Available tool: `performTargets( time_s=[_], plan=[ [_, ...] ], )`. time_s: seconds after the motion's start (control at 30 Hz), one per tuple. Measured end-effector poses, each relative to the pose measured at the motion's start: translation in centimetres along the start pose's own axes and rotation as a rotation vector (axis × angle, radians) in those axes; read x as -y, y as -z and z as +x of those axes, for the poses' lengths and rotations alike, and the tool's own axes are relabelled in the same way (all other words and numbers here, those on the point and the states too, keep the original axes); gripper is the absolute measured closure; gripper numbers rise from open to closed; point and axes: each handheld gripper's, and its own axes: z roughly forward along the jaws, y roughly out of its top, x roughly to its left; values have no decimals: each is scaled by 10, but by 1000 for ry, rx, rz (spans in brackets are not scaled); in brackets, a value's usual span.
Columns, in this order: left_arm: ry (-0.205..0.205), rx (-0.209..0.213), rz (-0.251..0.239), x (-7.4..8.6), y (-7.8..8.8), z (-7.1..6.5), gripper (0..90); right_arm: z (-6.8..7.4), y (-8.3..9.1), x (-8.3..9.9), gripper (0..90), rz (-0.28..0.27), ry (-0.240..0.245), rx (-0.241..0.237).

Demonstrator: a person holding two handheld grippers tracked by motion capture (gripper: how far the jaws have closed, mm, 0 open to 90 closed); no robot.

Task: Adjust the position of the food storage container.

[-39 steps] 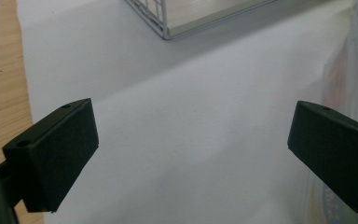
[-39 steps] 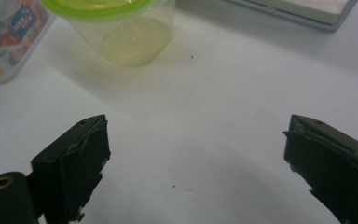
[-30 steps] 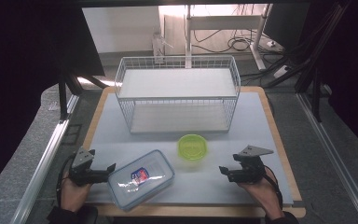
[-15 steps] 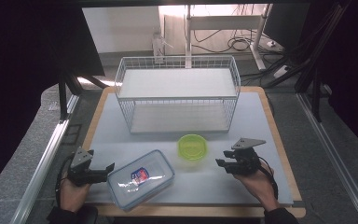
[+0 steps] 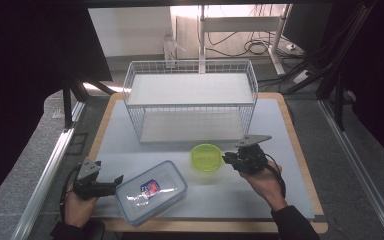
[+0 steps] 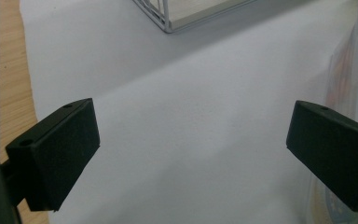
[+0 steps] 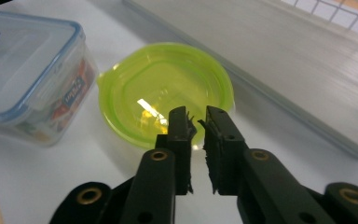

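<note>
A lime-green round plastic bowl (image 5: 206, 157) (image 7: 163, 93) sits on the grey mat in front of the wire basket. My right gripper (image 5: 227, 159) (image 7: 196, 116) hovers at the bowl's right rim. Its jaws have just been closing and now stand almost together with nothing between them. A clear lidded food container (image 5: 152, 190) (image 7: 23, 60) with a blue rim lies at the front left. My left gripper (image 5: 112, 182) (image 6: 191, 135) rests low at its left end, open wide over bare mat. The container's edge (image 6: 354, 79) shows behind the right jaw.
A white wire basket (image 5: 190, 106) with a pale board inside stands at the back middle of the mat; its corner (image 6: 163, 18) and its floor (image 7: 284, 60) show in the gripper views. The wooden table edge (image 5: 300, 150) frames the mat.
The right gripper has moved left and up to the green bowl's rim, and its jaws have come together. The left gripper, container and bowl have stayed put.
</note>
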Motion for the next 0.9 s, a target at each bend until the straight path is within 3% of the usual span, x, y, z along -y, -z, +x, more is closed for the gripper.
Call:
performTargets(
  time_s=[0.13,0.53,0.8,0.9],
  plan=[
    [-1,-1,2,0,0,0,26,4,-11,-13,882,-8,20,-18],
    [4,1,1,0,0,1,28,24,-52,-46,899,-18,60,-92],
    [7,4,-1,1,0,1,28,34,-75,-54,898,6,72,-128],
    [8,8,-1,1,0,2,28,40,-88,-54,898,23,98,-140]
  ],
)
